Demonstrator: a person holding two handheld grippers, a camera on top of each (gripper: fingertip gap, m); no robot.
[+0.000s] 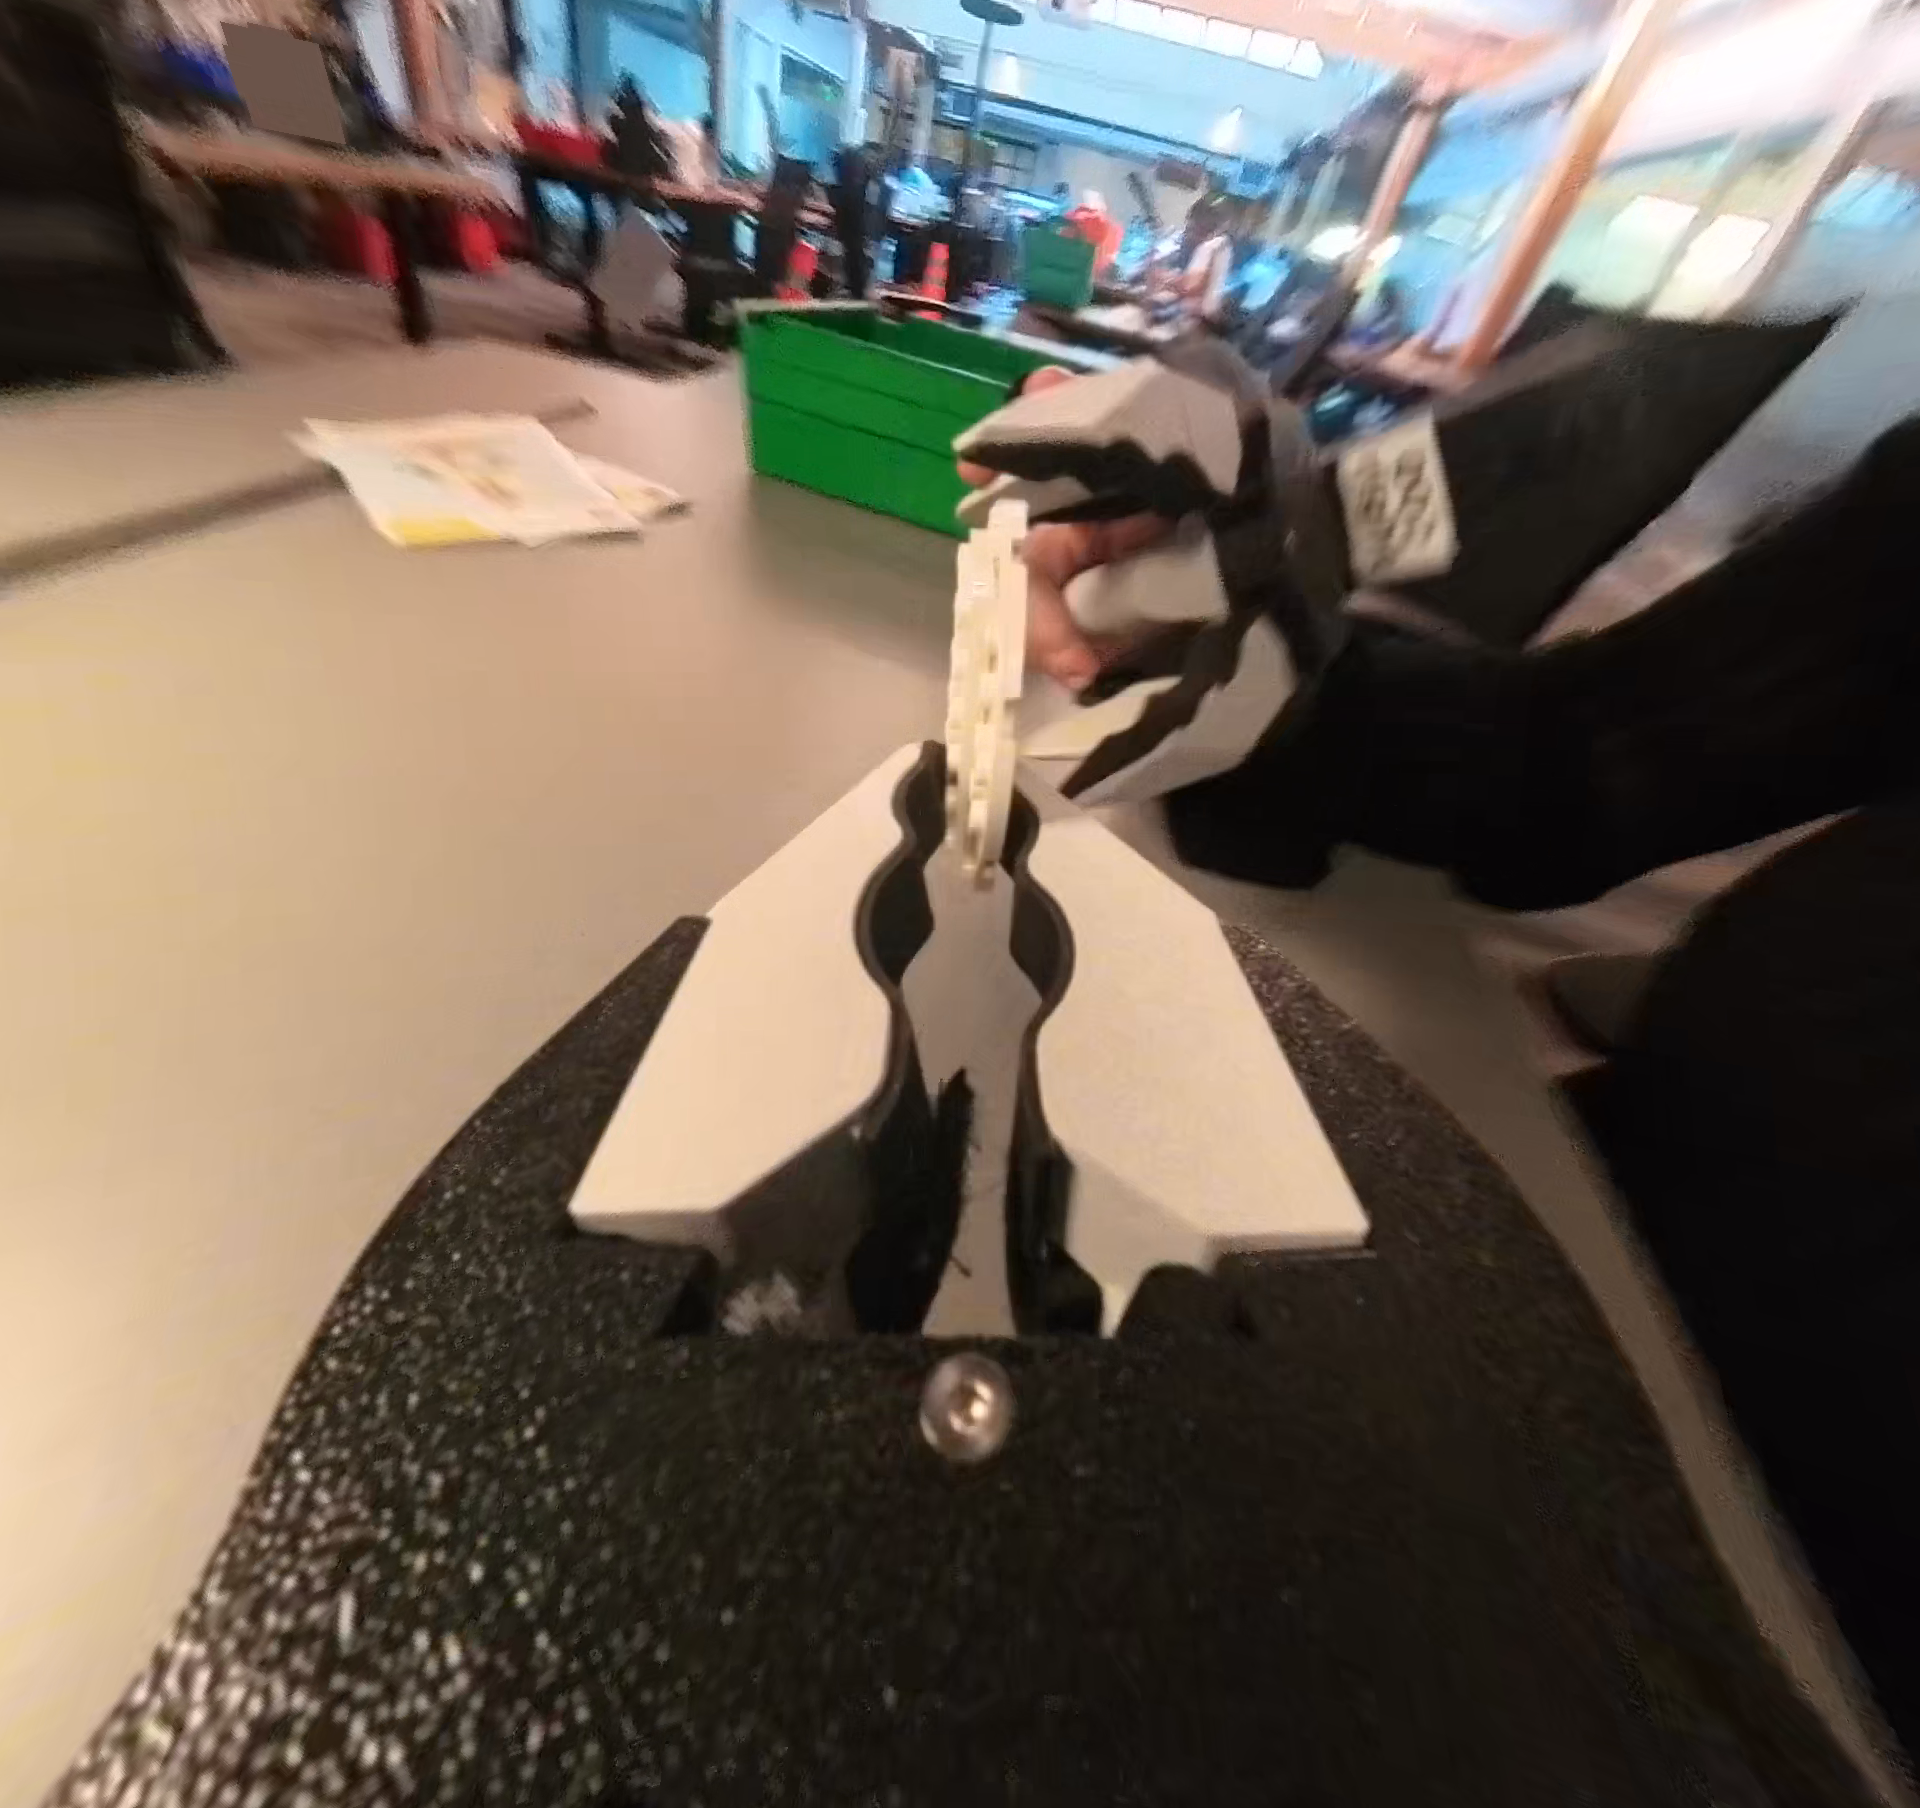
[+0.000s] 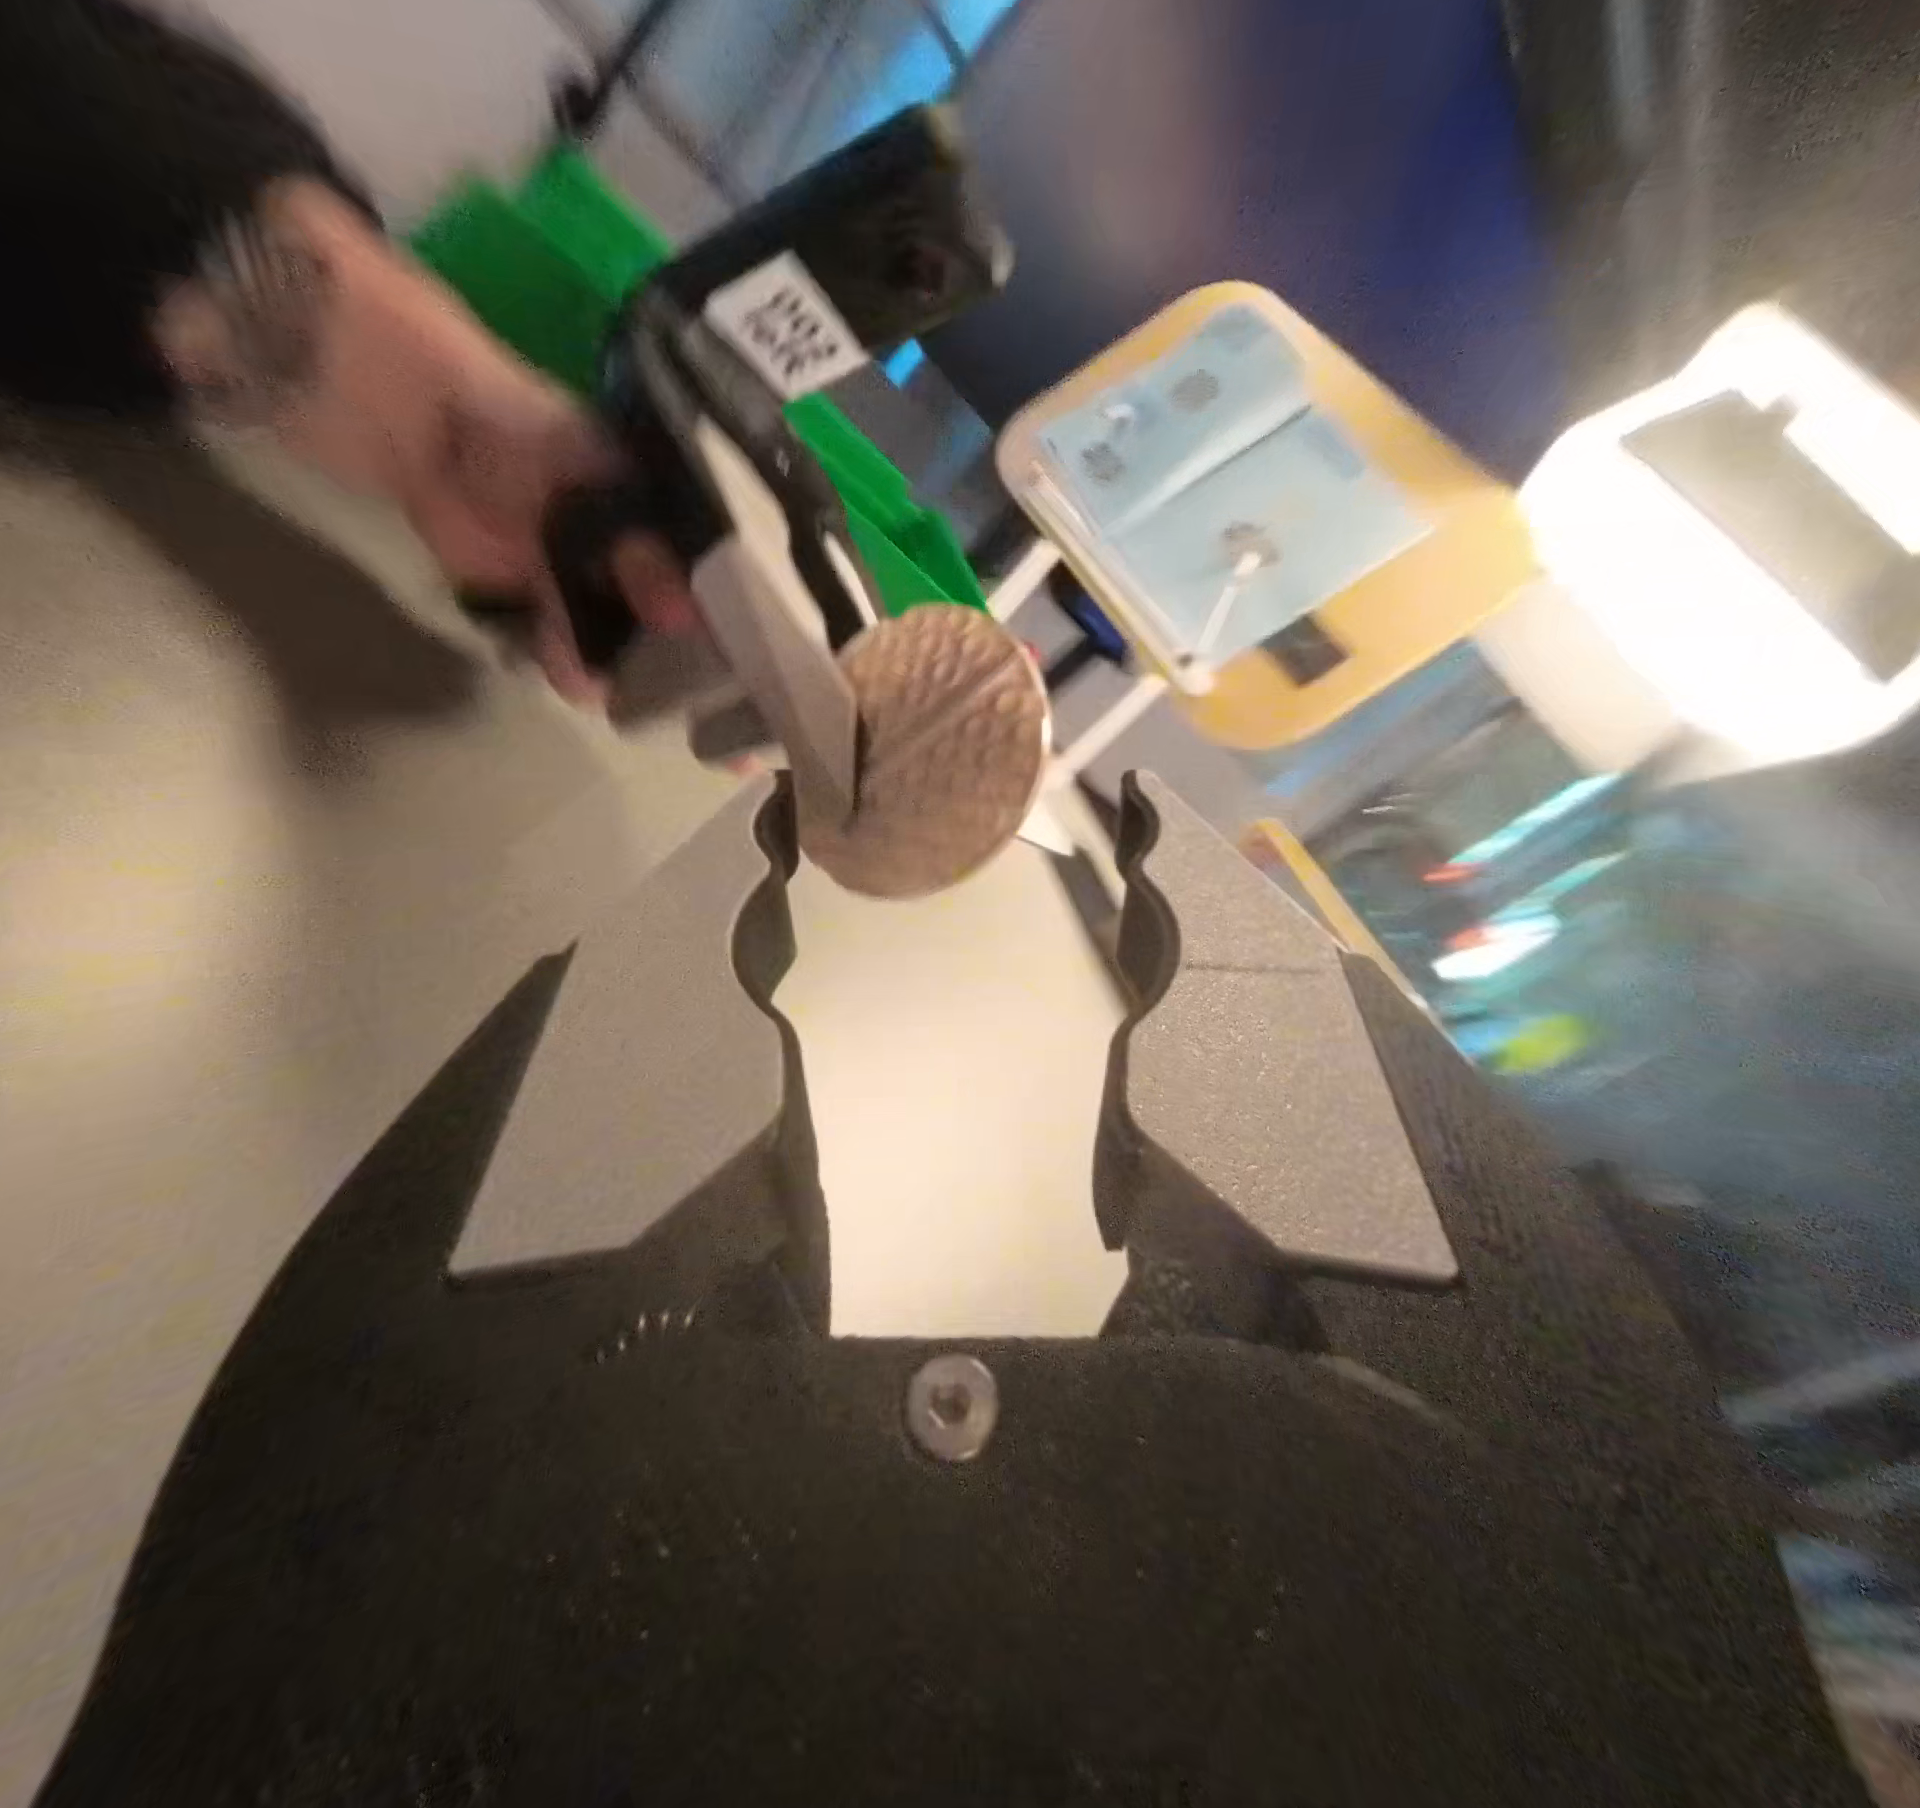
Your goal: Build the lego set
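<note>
A round pale lego plate stands on edge above the grey table. My left gripper is shut on its lower rim. In the right wrist view the plate shows its studded face, with the left gripper pinching its left edge and a hand behind. My right gripper is open, its jaws standing on either side of the plate, with the left finger close to it. In the left wrist view the right gripper comes in from the right, open around the plate.
A green bin stands on the table behind the plate, and also shows in the right wrist view. An instruction booklet lies at the far left. A yellow and light blue chair-like object stands beyond the table edge.
</note>
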